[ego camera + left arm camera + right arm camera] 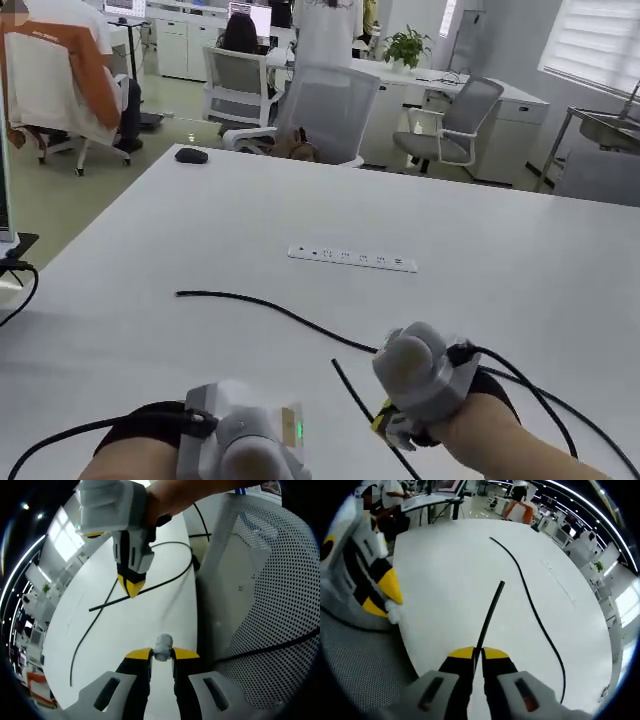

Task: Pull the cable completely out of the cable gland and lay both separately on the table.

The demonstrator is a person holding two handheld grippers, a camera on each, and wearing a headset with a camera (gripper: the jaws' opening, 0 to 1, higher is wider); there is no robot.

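Observation:
My left gripper [161, 654] is shut on a small white cable gland [162, 645], held just above the white table [150, 620] near its edge. The gland has no cable in it. A thin black cable [487, 615] is clamped in my shut right gripper [477, 654], its free end pointing ahead. The rest of the cable [270, 308] curves across the table. In the right gripper view the left gripper [387, 602] is at the left with the gland [395, 614], apart from the cable end. In the left gripper view the right gripper [131, 591] hangs above.
A white power strip [352, 258] lies flat mid-table, and a dark mouse [190, 155] sits at the far left corner. Mesh office chairs [325, 110] and desks stand beyond the table. A perforated chair back [260, 580] is close to the left gripper.

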